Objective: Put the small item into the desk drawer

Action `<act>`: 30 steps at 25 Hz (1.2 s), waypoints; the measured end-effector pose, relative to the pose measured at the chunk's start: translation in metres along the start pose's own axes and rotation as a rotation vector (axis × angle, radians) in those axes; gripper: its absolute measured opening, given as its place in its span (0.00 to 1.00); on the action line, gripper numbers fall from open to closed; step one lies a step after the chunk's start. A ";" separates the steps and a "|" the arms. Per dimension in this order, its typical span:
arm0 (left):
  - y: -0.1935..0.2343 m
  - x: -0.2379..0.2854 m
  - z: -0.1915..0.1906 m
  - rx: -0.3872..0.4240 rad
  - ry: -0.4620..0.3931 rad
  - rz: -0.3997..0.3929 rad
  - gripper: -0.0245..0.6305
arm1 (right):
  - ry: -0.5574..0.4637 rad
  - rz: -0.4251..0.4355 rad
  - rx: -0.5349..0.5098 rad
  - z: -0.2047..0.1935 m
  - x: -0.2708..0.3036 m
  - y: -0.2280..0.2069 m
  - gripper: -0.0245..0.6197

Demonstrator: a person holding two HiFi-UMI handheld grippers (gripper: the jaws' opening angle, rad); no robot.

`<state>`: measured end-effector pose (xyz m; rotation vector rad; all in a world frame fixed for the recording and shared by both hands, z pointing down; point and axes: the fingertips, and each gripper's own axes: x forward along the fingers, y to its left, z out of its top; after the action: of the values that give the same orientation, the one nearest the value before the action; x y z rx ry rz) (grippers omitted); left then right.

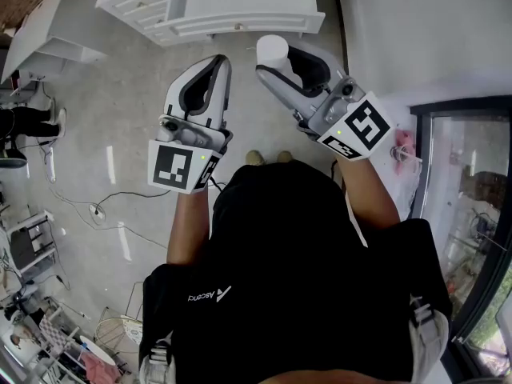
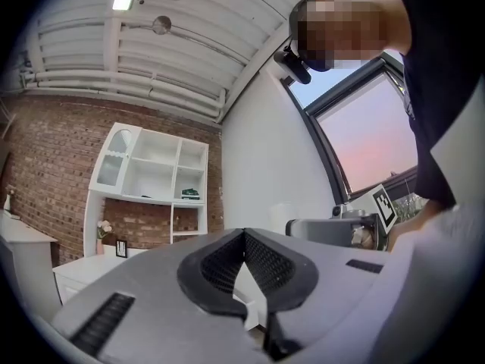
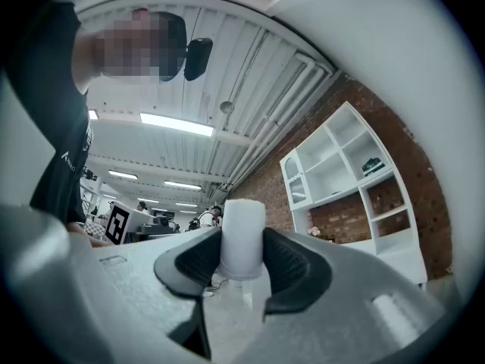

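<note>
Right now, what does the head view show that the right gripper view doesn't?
Only the head view: the white desk's drawer fronts, seen from above. Only the right gripper view: the white open shelf unit against the red brick wall, and the ceiling strip lights. Both: the small white cylinder clamped between the right gripper's jaws.
</note>
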<state>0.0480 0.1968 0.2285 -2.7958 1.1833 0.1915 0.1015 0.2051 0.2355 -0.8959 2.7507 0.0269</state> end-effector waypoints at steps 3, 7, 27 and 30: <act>-0.002 0.004 -0.002 0.001 0.006 0.018 0.04 | -0.003 0.009 -0.003 0.004 -0.005 -0.006 0.30; -0.004 0.009 -0.005 0.008 0.009 0.043 0.04 | -0.007 0.029 0.001 0.005 -0.011 -0.013 0.30; 0.067 0.056 -0.023 0.027 -0.011 0.079 0.04 | 0.021 0.039 -0.029 -0.010 0.040 -0.079 0.30; 0.098 0.071 -0.030 0.036 -0.009 0.075 0.04 | 0.042 0.037 -0.036 -0.019 0.066 -0.099 0.30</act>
<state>0.0289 0.0747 0.2429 -2.7189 1.2778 0.1864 0.1029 0.0853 0.2443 -0.8646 2.8136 0.0656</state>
